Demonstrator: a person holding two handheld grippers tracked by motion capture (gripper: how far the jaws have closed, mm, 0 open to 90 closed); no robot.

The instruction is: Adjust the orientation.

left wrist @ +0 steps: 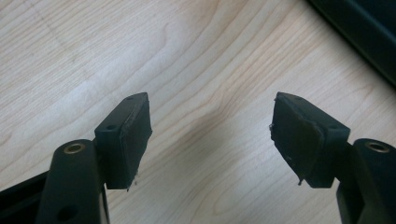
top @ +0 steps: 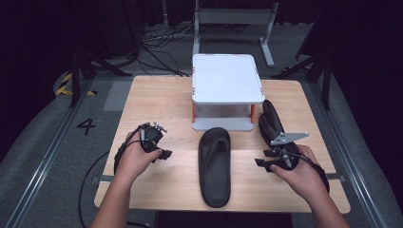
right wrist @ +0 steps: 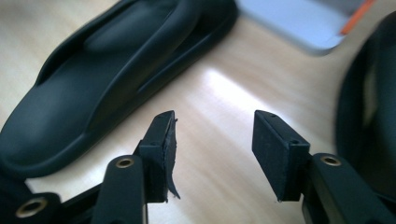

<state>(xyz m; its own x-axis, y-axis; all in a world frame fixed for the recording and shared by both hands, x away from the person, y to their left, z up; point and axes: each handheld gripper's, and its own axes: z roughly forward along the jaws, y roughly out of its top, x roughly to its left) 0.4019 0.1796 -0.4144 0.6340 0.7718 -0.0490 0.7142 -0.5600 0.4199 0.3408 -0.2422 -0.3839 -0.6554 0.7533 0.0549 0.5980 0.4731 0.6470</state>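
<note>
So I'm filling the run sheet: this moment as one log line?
left gripper: open, empty | right gripper: open, empty | centre slipper: flat on table | second slipper: beside white stand

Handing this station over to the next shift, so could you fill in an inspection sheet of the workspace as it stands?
Surface: wooden table, bare wood between the things.
Job's things: black slipper flat at mid-table; second black slipper on its side by the rack's right leg.
Rack: white two-tier rack at the back middle, nothing on top.
Clutter: nothing seen.
Grippers: left gripper open over bare wood, holding nothing; right gripper open, holding nothing, between the two slippers.
Cables: a black cable trails from the left gripper off the table edge; loose cables on the floor behind.
Surroundings: grey floor marked 4, dark stands.
</note>
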